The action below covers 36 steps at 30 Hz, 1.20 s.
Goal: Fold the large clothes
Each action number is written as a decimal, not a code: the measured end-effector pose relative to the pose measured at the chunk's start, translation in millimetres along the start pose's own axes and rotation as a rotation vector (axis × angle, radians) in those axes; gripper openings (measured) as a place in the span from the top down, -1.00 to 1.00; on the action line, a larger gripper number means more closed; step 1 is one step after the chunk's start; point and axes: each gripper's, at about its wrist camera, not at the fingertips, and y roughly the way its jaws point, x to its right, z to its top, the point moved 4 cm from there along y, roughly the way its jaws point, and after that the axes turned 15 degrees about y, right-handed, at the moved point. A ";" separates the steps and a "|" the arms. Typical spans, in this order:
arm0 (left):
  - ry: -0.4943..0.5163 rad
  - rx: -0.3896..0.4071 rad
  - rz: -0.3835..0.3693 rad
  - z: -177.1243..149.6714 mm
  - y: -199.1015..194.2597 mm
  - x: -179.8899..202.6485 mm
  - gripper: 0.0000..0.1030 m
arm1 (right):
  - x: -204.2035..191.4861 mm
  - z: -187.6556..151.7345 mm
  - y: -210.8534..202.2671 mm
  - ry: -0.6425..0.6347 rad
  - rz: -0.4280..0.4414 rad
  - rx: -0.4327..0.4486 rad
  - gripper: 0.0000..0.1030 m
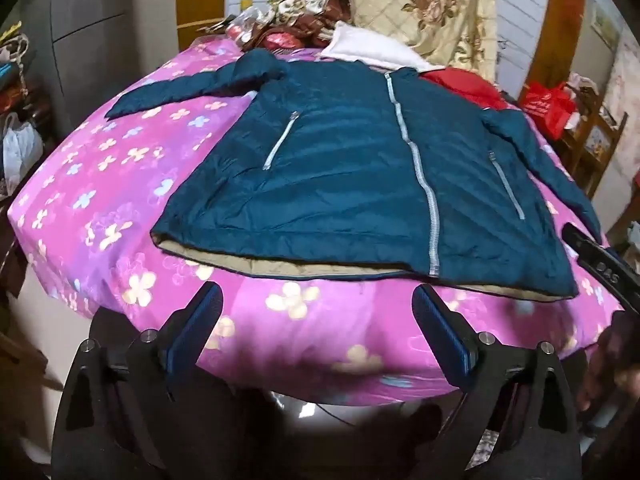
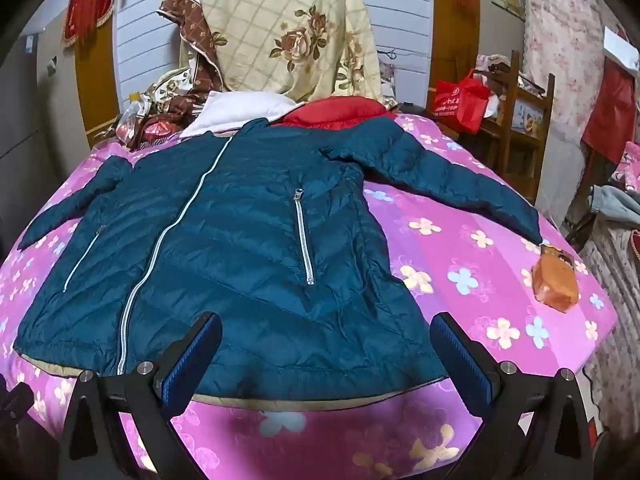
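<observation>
Jacket flat on bed; L claw & R claw wide, hovering near hem.

The jacket hides the bed beneath it. The orange packet's label is too small to read. A blurred dark shape, perhaps a hand, is cut off by the left wrist view's edge.

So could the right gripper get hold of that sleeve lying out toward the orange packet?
Probably yes. The right gripper is open over the jacket hem, and the sleeve lies flat on the bedspread with nothing on it. The packet sits just past the cuff.
</observation>
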 end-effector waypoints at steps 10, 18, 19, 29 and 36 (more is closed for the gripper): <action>0.071 0.053 -0.011 10.8 -15.1 8.3 -0.87 | 5.5 -0.2 -19.8 0.006 0.008 0.017 -1.00; 0.066 0.070 0.029 11.2 -24.4 3.0 -0.87 | 0.9 -3.2 -23.1 -0.013 0.015 0.013 -1.00; 0.071 0.068 0.034 11.5 -24.6 3.7 -0.87 | 0.9 -3.9 -23.0 -0.012 0.015 0.012 -1.00; 0.137 0.035 0.017 8.9 -15.8 15.0 -0.87 | 3.5 -8.0 -14.9 0.000 0.006 -0.010 -1.00; 0.183 -0.004 -0.008 6.6 -4.4 23.3 -0.87 | 5.8 -14.7 -3.5 0.003 0.002 -0.041 -1.00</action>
